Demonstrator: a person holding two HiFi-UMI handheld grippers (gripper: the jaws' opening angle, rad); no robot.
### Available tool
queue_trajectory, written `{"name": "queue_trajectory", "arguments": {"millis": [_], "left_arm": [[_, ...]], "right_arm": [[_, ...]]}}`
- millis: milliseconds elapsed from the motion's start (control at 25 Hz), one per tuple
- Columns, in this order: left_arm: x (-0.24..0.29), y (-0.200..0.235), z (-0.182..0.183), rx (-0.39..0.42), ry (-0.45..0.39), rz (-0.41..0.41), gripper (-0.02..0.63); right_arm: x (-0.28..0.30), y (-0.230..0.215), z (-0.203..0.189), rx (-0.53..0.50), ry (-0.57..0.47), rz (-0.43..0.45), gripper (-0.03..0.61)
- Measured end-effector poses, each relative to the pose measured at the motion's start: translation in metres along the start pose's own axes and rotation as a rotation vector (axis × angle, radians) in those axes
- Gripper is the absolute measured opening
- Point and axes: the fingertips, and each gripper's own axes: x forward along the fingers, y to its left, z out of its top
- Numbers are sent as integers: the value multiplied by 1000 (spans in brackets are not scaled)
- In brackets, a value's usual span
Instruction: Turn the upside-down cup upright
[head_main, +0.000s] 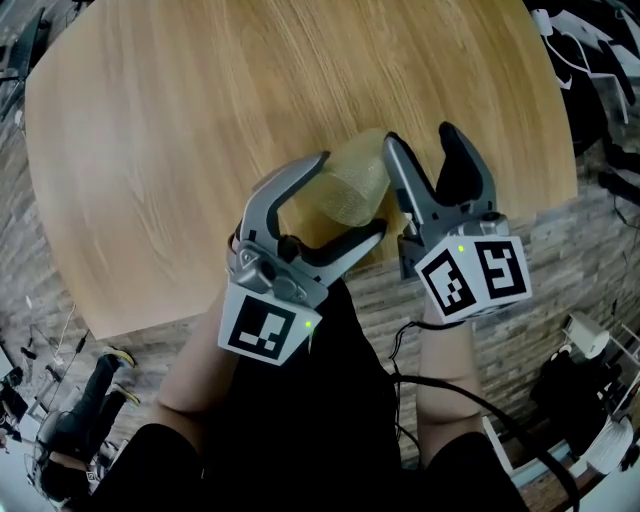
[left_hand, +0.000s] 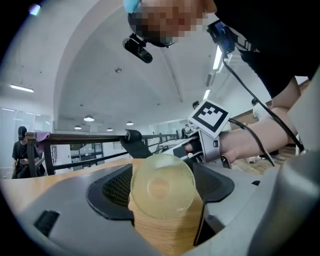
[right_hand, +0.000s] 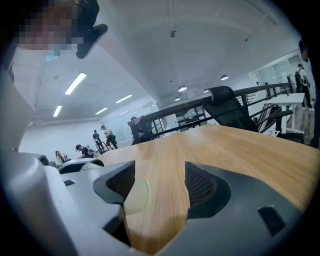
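A translucent yellowish cup (head_main: 352, 185) is near the front edge of the wooden table (head_main: 200, 150). It sits between the two fingers of my left gripper (head_main: 350, 194), which is shut on it. In the left gripper view the cup (left_hand: 161, 187) is tipped so that its round base faces the camera, with a pad against each side. My right gripper (head_main: 428, 152) stands just right of the cup, open, with nothing between its fingers. In the right gripper view a sliver of the cup (right_hand: 136, 197) shows beside the left pad of that gripper (right_hand: 160, 186).
The table's front edge (head_main: 200, 312) runs just under both grippers, with brick-patterned floor (head_main: 560, 250) beyond it. Black cables (head_main: 470, 395) trail from the right gripper. White equipment (head_main: 590, 350) and more cables lie on the floor at the right.
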Motion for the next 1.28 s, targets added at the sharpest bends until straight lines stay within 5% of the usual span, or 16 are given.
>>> {"name": "queue_trajectory", "arguments": {"millis": [720, 1280], "left_arm": [[22, -5, -15, -78, 10, -40, 387], [34, 6, -16, -103, -2, -18, 387]], "right_arm": [[8, -24, -62, 1, 169, -55, 302], [1, -38, -55, 10, 141, -93, 302]]}}
